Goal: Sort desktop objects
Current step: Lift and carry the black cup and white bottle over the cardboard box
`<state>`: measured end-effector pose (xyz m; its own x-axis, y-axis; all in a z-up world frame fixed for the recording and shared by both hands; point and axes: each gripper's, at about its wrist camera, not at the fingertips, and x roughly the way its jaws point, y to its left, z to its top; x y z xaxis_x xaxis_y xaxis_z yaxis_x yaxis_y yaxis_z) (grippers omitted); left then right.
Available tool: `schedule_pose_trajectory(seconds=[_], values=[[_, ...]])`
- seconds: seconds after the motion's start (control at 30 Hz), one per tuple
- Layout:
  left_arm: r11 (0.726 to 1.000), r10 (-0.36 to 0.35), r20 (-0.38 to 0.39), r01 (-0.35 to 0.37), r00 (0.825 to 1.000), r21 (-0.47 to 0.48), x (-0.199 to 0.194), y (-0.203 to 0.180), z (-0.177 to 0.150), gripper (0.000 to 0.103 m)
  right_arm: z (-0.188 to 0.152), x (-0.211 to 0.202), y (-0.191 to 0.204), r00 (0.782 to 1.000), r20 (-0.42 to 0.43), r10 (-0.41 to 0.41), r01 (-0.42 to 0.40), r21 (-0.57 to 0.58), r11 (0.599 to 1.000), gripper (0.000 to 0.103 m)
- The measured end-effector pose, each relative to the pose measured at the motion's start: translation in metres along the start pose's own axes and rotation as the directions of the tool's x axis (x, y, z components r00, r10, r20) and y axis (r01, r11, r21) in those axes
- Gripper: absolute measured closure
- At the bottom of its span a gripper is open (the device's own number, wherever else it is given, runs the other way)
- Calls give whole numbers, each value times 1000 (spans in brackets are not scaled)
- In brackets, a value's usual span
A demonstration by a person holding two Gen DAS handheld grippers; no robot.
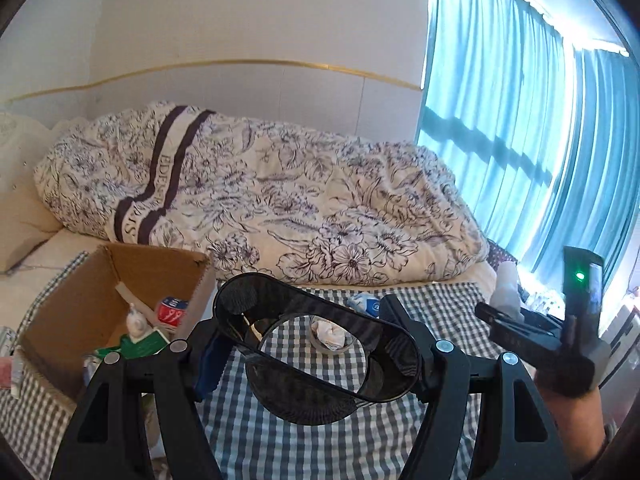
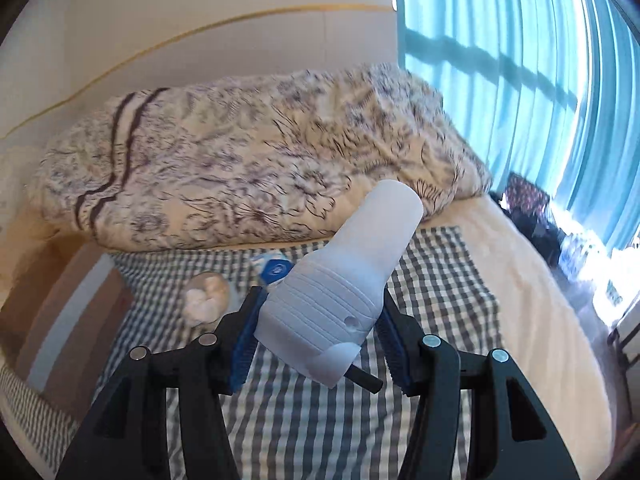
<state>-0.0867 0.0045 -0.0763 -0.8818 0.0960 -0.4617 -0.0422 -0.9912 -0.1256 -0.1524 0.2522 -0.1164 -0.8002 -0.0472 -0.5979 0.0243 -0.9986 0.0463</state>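
Note:
My left gripper (image 1: 316, 352) is shut on a black oval holder (image 1: 280, 384), gripped across its width and held above the checked cloth (image 1: 280, 440). My right gripper (image 2: 320, 320) is shut on a white ribbed plastic bottle (image 2: 340, 280), which tilts up and away from me. In the left wrist view the right gripper (image 1: 500, 314) hangs at the right with the white bottle (image 1: 506, 288) in it. An open cardboard box (image 1: 80, 304) at the left holds a red-and-blue tube (image 1: 172, 312), a white bottle (image 1: 136, 322) and a green pack (image 1: 140, 344).
A tape roll stuffed with crumpled tissue (image 1: 330, 334) and a blue-and-white packet (image 1: 366, 304) lie on the cloth ahead. A flowered quilt (image 1: 260, 200) is heaped behind them. Blue curtains (image 1: 520, 120) hang at the right. In the right wrist view the box (image 2: 68, 320) stands at the left.

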Motion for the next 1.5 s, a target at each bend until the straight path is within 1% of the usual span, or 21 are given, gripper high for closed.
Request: schedule_pose_trajectory(seconds=[0.23, 0.43, 0.73, 1.03, 1.23, 1.33, 1.5], values=[[1000, -1, 46, 0, 999, 2, -49, -1, 4, 31, -7, -73, 19, 997, 66, 43, -40, -49, 998, 49], [1000, 8, 68, -9, 998, 9, -77, 2, 2, 31, -11, -123, 36, 990, 113, 79, -70, -76, 995, 49], [1000, 21, 107, -22, 994, 12, -112, 15, 3, 31, -14, -173, 66, 978, 159, 133, -118, -101, 988, 49], [998, 62, 154, -65, 986, 20, -139, 40, 15, 31, -3, -196, 103, 962, 196, 190, -164, -142, 976, 49], [994, 100, 166, -105, 981, 21, -148, 61, 24, 31, 7, -194, 129, 956, 200, 214, -181, -171, 968, 49], [991, 128, 174, -134, 976, 28, -151, 72, 28, 31, 12, -193, 141, 951, 204, 234, -199, -176, 964, 49], [984, 174, 189, -179, 966, 11, -154, 97, 38, 31, 22, -187, 163, 942, 203, 268, -230, -194, 954, 49]])
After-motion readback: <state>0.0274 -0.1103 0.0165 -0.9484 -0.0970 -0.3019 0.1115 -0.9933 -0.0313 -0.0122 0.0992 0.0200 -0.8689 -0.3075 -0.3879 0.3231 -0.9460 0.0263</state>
